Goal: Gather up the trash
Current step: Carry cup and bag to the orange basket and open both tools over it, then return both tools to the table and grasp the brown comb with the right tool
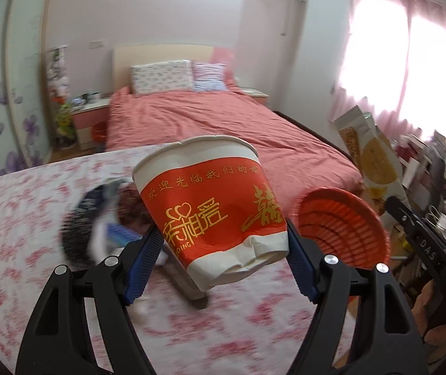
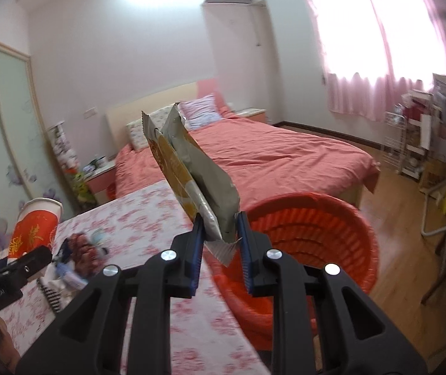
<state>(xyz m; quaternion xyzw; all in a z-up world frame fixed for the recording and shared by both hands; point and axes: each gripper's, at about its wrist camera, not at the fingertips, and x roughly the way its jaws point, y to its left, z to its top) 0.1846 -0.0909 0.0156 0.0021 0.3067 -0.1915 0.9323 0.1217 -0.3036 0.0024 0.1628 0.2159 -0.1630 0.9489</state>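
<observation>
Bedroom with a pink-covered bed [image 1: 210,115] far ahead of both claws, bright curtained window [image 1: 401,50] off to the right. Below the claws, a table under a flowered cloth [image 1: 19,225].

Left gripper [image 1: 223,243]: closed on a paper cup [image 1: 210,200], white with a red band and gold characters. Blue pads [image 1: 146,259] pressed on both sides of the dented lower part; cup tilted, mouth up and away from the claw. Just behind it on the cloth, to the left, a blurred heap of wrappers [image 1: 104,218], and under them a spiral notebook [image 2: 51,293].

Right gripper [image 2: 219,240]: shut narrow on a snack wrapper [image 2: 191,168], yellow and grey, pinched at its lower sealed edge and standing up and leaning left above the fingers.

Immediately right of and beyond the right claw, an orange-red ribbed basket [image 2: 310,237], open mouth turned toward the claw, at the table edge over the wooden floor [image 2: 394,218]. Seen from the left claw, same basket [image 1: 341,225] just right of the cup, wrapper [image 1: 369,156] above it.
</observation>
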